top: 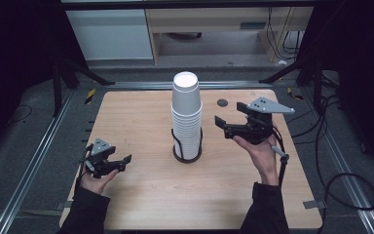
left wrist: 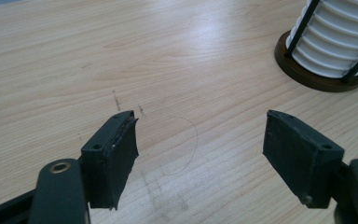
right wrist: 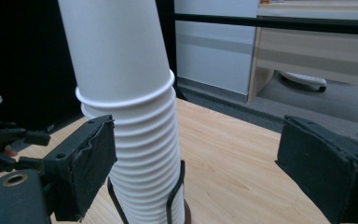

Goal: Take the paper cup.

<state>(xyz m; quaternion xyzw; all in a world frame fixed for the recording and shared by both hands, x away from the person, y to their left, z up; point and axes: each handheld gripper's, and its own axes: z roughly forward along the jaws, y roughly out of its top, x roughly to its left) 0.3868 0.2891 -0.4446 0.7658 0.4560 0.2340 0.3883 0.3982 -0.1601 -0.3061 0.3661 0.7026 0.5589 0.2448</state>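
Both tongs, left tongs point(top: 121, 161) and right tongs point(top: 220, 122), are held wide and empty, so the cup stack point(top: 186, 117) at the table's middle could be tipped by a careless sideways nudge.

I work at a pale wooden table point(top: 146, 195) standing on dark grey carpet point(top: 24, 141), framed by metal rails point(top: 34, 161). Black cables point(top: 343, 180) loop across the floor to my right. Beyond the table, a white cabinet point(top: 109, 34) stands beside a light wooden desk point(top: 214, 19). Darkness flanks both sides.
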